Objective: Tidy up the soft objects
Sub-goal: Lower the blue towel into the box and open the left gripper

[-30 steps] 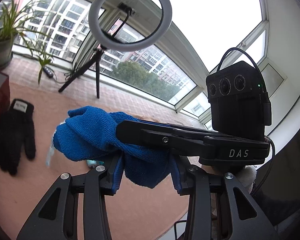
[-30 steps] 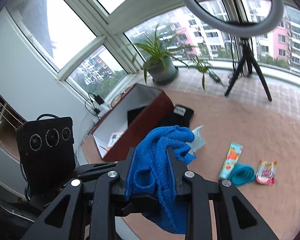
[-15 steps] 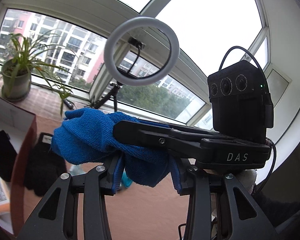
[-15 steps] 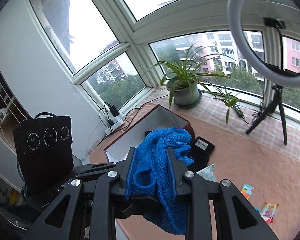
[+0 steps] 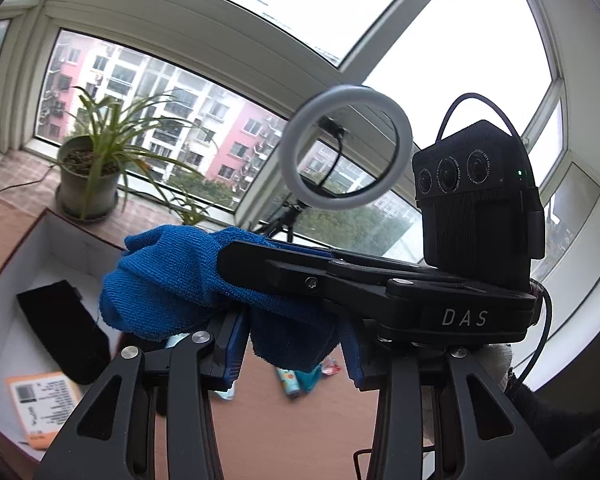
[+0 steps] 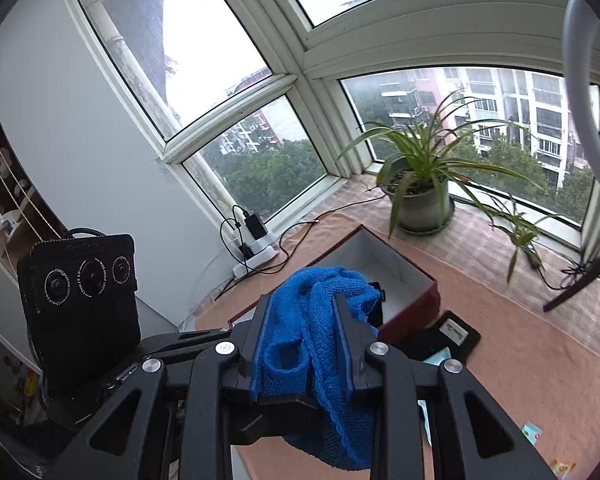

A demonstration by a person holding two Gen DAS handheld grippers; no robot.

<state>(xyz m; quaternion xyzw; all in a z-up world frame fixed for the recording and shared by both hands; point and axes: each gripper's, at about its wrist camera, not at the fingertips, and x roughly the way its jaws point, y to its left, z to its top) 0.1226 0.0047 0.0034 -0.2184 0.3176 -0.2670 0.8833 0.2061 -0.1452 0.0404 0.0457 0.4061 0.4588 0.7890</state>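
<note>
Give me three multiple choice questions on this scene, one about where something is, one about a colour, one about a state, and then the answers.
1. Where is the potted plant?
A. on the sill by the window
B. inside the box
C. on the ring light

2. What colour is the cloth?
A. red
B. blue
C. white

3. What is the right hand-held gripper doing?
A. open, nothing in it
B. shut on the cloth
C. shut on a black glove

Answers:
1 A: the plant stands on the sill against the glass, behind the box.
2 B: the cloth is blue in both views.
3 B: the right hand-held gripper has its fingers pressed on the bunched cloth; the left hand-held gripper grips it too.
</note>
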